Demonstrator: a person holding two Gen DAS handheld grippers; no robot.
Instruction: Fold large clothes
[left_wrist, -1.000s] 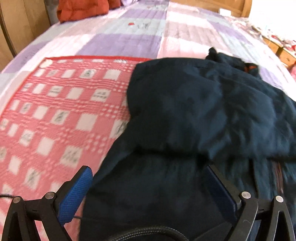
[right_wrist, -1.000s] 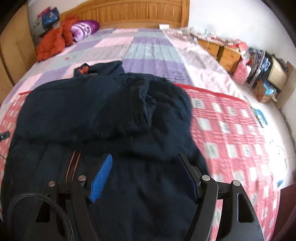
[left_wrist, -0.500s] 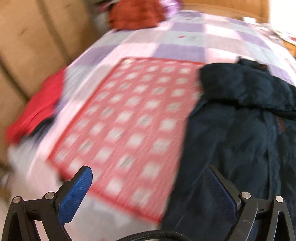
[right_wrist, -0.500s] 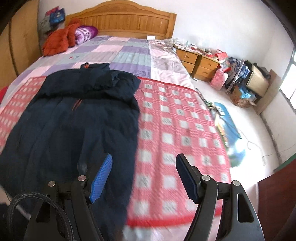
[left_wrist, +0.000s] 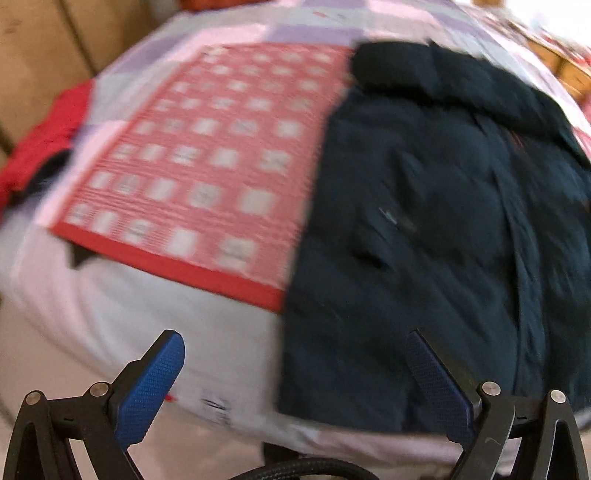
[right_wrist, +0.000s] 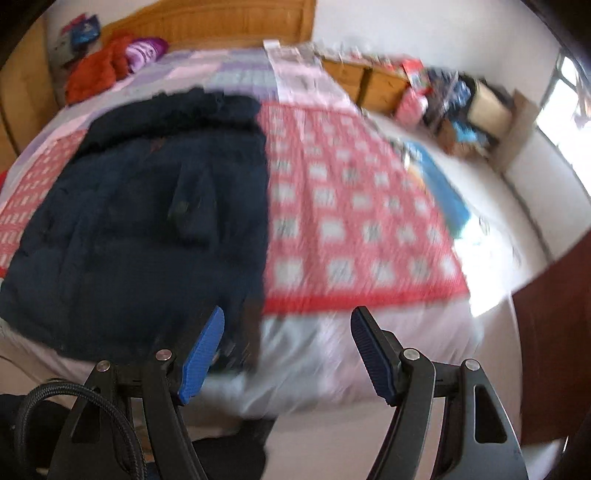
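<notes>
Left wrist | jacket (left_wrist: 424, 221) beyond right fingertip (left_wrist: 424, 354) | gripper (left_wrist: 295, 354) empty

Both my views smear. The dark navy padded jacket (left_wrist: 424, 221) runs off my left view's right edge; the red-and-white checked blanket (right_wrist: 351, 206) beneath it is blurred, its squares' marks unreadable.

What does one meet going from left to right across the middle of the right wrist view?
Dark jacket → red checked blanket → blue mat on the floor → white floor → brown door at the right edge.
</notes>
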